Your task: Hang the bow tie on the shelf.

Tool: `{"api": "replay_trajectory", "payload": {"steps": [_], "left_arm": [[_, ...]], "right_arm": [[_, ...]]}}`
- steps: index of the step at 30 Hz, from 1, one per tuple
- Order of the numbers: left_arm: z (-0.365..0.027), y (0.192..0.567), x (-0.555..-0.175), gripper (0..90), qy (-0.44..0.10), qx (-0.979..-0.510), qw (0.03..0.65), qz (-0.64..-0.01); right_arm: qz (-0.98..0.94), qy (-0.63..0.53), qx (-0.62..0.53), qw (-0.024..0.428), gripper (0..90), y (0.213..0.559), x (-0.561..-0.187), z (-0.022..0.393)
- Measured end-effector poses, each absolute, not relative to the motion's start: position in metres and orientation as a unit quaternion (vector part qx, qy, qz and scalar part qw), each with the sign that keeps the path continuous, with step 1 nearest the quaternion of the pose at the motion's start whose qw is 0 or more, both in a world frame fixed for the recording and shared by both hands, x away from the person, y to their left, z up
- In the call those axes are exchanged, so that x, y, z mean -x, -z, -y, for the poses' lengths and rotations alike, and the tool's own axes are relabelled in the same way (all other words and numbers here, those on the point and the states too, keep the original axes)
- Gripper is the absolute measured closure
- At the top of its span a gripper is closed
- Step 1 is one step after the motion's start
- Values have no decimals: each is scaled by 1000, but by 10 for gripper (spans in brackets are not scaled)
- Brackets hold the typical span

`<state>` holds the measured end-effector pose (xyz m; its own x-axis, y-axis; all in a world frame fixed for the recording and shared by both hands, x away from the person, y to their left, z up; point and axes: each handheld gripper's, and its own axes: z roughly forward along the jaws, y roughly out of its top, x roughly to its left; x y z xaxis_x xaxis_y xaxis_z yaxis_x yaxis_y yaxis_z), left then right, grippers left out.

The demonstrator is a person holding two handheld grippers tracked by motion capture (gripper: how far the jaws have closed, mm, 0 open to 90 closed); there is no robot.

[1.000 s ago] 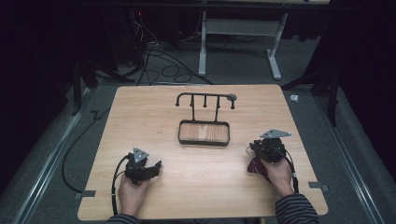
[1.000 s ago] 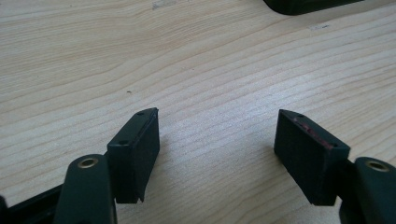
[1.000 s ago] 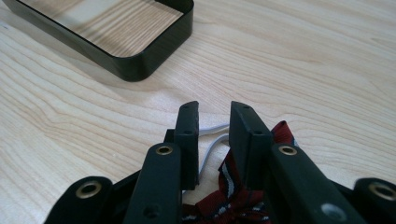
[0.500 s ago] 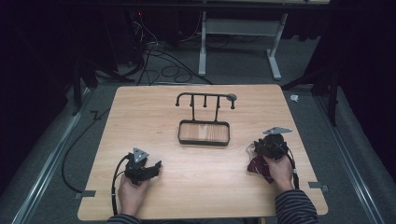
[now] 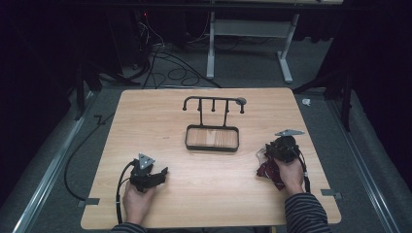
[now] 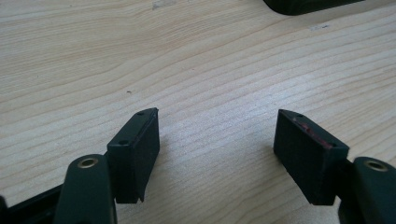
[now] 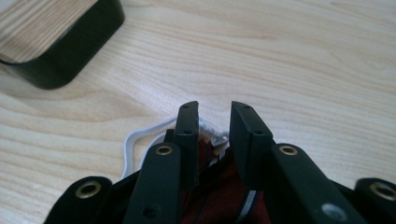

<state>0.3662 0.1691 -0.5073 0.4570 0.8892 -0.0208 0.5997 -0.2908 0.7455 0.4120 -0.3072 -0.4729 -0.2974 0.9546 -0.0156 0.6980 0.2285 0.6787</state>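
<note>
My right gripper (image 5: 270, 154) (image 7: 215, 116) is shut on a dark red striped cloth (image 5: 266, 171) (image 7: 217, 191), which hangs between its jaws just above the table (image 5: 145, 121). A white cord loop (image 7: 133, 140) from the cloth lies on the wood beside the jaws. At the front left, my left gripper (image 5: 162, 175) (image 6: 217, 144) rests low over the bare wood, open, with nothing between its pads. A black rack (image 5: 214, 103) with pegs rises from a black-rimmed wooden base (image 5: 212, 146) in the middle of the table.
In the right gripper view a corner of the rack's base (image 7: 60, 42) sits close ahead to the left. Its edge (image 6: 303, 4) also shows at the top of the left gripper view. Cables (image 5: 160, 58) and a desk frame (image 5: 248, 34) stand on the floor beyond the table.
My right hand has shifted slightly to the right with the red cloth still in the jaws. The left gripper has stayed where it was.
</note>
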Motion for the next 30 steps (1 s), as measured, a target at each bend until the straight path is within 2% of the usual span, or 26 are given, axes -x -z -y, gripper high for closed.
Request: {"api": "replay_trajectory", "payload": {"steps": [13, 21, 30], "left_arm": [[-169, 507, -366, 317, -205, -776, 355, -479], [-169, 507, -366, 317, -205, -777, 354, -479], [-169, 507, -366, 317, -205, -777, 354, -479]], "right_arm": [[-762, -264, -555, 206, 776, 480, -427, 304], [-770, -259, -549, 197, 869, 483, -431, 302], [-769, -286, -536, 198, 880, 473, -424, 301]]}}
